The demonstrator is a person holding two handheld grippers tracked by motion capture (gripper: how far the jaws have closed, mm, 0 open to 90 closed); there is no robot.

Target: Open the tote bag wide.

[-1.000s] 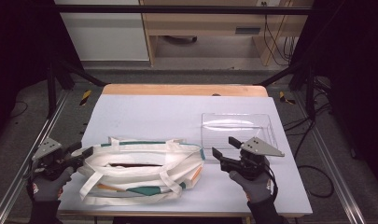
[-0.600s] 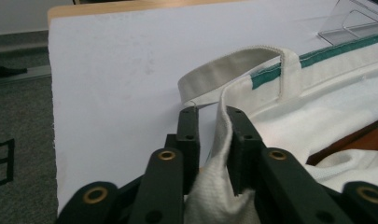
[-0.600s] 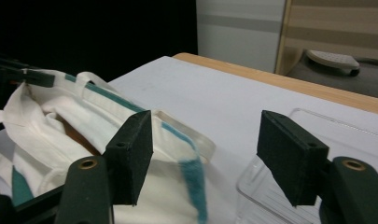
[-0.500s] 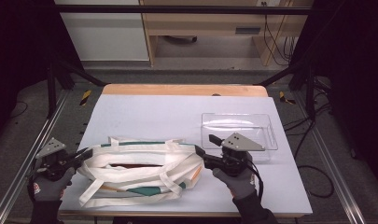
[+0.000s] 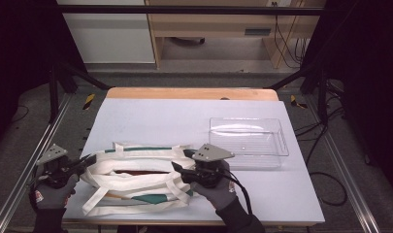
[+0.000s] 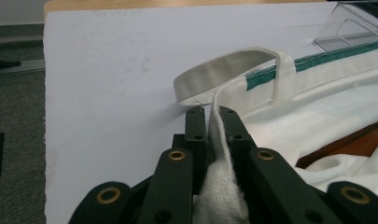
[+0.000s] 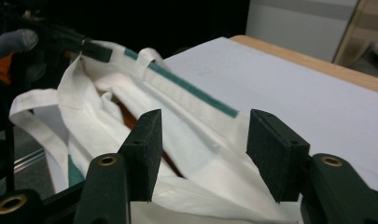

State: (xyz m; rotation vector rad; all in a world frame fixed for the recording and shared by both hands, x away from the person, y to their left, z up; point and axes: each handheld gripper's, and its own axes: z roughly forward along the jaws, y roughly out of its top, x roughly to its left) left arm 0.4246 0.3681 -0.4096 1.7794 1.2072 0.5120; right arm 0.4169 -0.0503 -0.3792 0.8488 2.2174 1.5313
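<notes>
While my left gripper pinches the bag edge at the table's near-left | right gripper spread wide over the bag's right end | tray beyond.

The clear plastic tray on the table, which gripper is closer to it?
Right. The right gripper sits just beside the clear plastic tray; the left gripper is across the cream canvas bag.

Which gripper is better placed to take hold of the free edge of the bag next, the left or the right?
The right. Its gripper is open, jaws astride the bag edge, so it likely only needs to close. The left gripper is already shut on the opposite edge.
</notes>
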